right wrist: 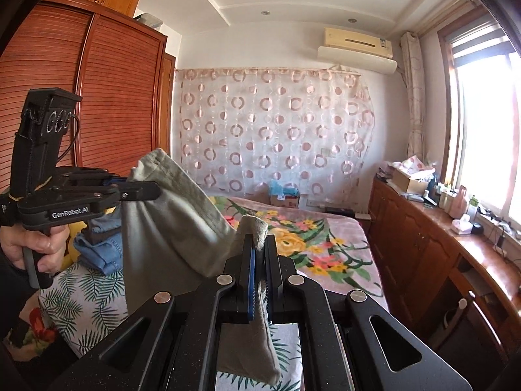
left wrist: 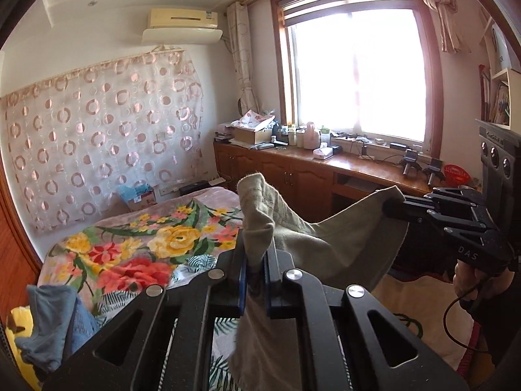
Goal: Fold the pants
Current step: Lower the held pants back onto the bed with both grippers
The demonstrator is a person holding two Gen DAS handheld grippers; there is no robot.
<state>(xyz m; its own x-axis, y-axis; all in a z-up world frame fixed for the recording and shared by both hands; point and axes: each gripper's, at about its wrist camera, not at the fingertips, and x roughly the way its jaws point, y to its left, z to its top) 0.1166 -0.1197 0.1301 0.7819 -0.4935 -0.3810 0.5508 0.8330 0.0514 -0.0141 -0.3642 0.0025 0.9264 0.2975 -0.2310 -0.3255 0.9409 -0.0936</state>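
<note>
The grey-green pants (left wrist: 312,231) hang in the air above the bed, stretched between both grippers. My left gripper (left wrist: 255,260) is shut on one end of the cloth, which sticks up past the fingertips and hangs below. My right gripper (left wrist: 389,207) is shut on the other end at the right of the left wrist view. In the right wrist view my right gripper (right wrist: 259,251) pinches a fold of the pants (right wrist: 169,224), and the left gripper (right wrist: 153,190) holds the far corner at the left. The lower part of the pants is hidden under the grippers.
A bed with a floral blanket (left wrist: 136,244) lies below. Folded blue clothes (right wrist: 101,251) and a yellow item (left wrist: 18,335) sit at its left end. A wooden counter (left wrist: 358,163) with clutter runs under the window; a wooden wardrobe (right wrist: 107,97) stands at the left.
</note>
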